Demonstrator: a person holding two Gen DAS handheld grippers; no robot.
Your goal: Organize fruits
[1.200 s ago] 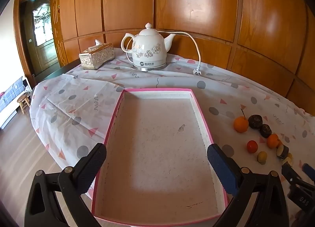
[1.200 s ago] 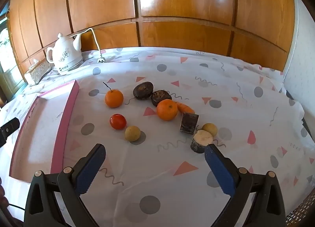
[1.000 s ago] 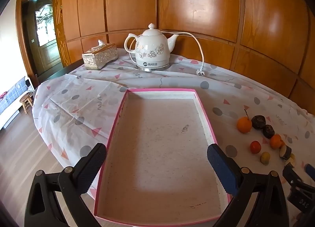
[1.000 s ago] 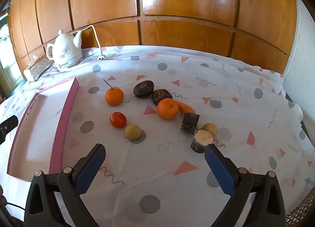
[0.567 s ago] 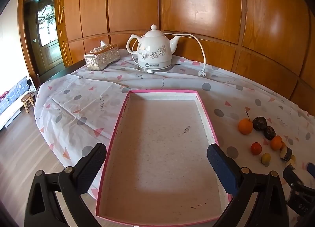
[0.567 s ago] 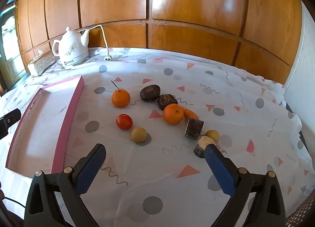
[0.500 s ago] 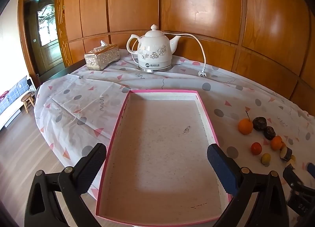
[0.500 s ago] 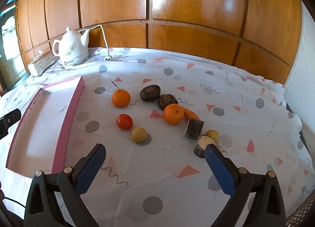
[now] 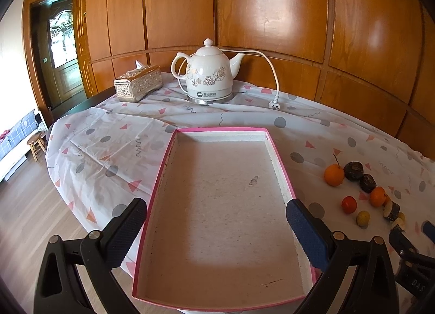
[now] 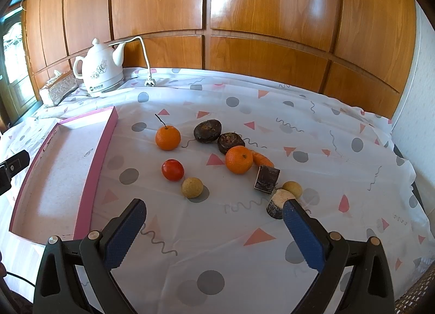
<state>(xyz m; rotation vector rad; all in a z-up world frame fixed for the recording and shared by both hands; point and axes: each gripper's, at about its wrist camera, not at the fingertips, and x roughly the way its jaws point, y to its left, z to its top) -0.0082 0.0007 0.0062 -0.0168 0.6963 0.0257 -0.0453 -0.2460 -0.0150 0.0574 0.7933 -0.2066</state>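
A pink-rimmed tray [image 9: 280,167] lies empty on the tablecloth; it also shows at the left in the right wrist view [image 10: 104,145]. My left gripper [image 9: 216,218] is open and empty above the tray's near end. My right gripper [image 10: 213,216] is open and empty, just short of the fruit. Ahead of it lie an orange with a stem [image 10: 167,137], a second orange [image 10: 238,159], a red tomato [image 10: 172,169], a yellow ball [image 10: 192,187], two dark fruits [image 10: 207,131], a carrot [image 10: 262,160], a dark block [image 10: 266,178] and a cut stub [image 10: 277,203]. The fruit shows at the right in the left wrist view [image 9: 333,175].
A white electric kettle [image 9: 208,77] with its cord and plug [image 9: 274,105] stands at the back, next to a silver tissue box [image 9: 138,86]. Wood panelling runs behind the table. The table edge drops to the floor on the left.
Both grippers have drifted slightly; the right one has moved a little forward toward the fruit. Both stay open and empty. Nothing on the table has moved.
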